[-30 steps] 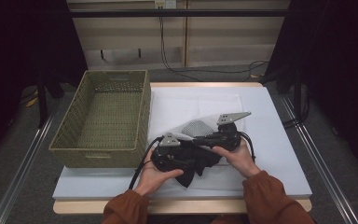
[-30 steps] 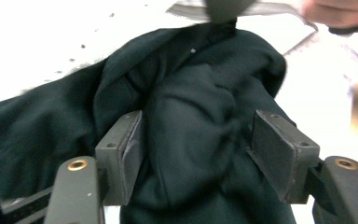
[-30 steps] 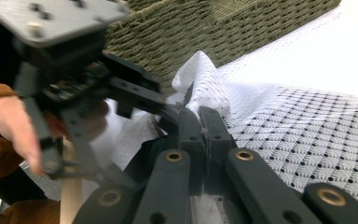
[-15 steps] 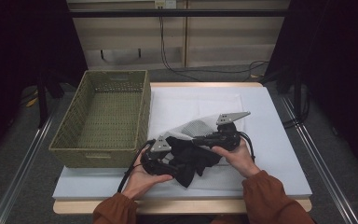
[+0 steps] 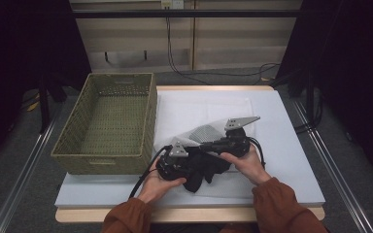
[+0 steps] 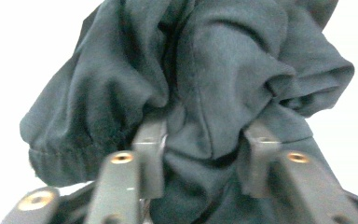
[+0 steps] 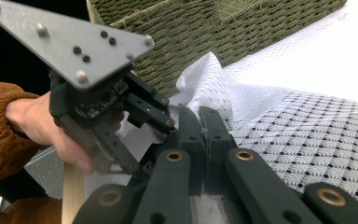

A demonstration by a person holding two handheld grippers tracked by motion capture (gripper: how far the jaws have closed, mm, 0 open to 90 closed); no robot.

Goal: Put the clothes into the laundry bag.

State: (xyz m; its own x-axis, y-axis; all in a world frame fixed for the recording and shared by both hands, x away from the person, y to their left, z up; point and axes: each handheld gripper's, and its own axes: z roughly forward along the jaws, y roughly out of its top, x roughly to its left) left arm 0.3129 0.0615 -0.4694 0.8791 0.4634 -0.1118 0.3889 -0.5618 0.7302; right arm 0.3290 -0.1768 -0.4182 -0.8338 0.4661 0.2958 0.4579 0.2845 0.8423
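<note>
One dark grey-green garment [image 5: 201, 171], bunched at the front of the surface [image 5: 291, 145], just right of one woven basket [image 5: 108, 124]. Left tongs [image 6: 200, 154] just closing, fold of garment between them, pads pressing the fabric. Right tongs [image 7: 200, 128] clenched on one white mesh laundry bag [image 7: 307, 135], beside the garment. One white sheet [image 5: 199, 107] under both. Two hands, two orange-brown sleeves [image 5: 281, 206].

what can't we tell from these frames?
- High view: shape of the dark crumpled cloth garment, hidden under both hands and grippers.
- Left gripper view: whether its fingers pinch the garment; folds blur the contact.
- Right gripper view: the white mesh laundry bag runs off the frame's right edge, so its opening is unclear.
</note>
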